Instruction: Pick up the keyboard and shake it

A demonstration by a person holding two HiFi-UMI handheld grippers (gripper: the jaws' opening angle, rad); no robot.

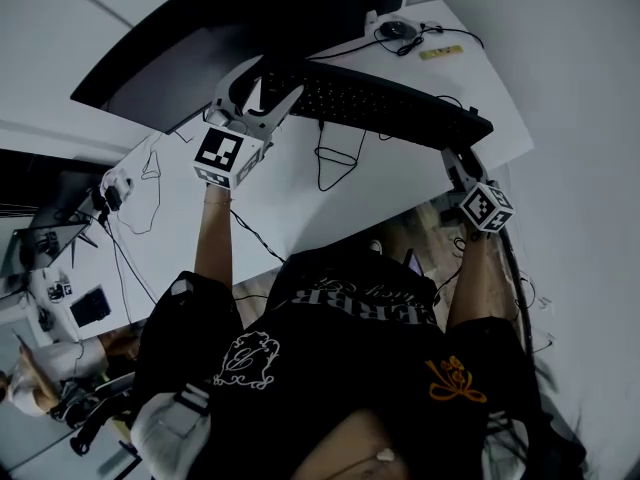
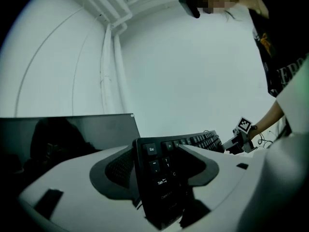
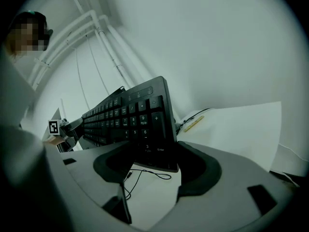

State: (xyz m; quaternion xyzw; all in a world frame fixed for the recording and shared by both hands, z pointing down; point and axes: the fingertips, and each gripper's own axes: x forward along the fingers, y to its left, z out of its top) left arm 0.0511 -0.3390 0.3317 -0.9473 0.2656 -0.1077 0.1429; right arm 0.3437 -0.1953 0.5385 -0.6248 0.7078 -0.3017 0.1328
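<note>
A black keyboard hangs in the air above the white desk, tilted so that its keys face away from the person. My left gripper is shut on its left end, by the Esc and Tab keys. My right gripper is shut on its right end, at the number pad. The keyboard's cable dangles in a loop down to the desk. The left gripper view shows the right gripper at the keyboard's far end.
A dark monitor stands at the back of the desk. A mouse and a yellow strip lie at the desk's far right corner. More cables and small items sit at the left edge.
</note>
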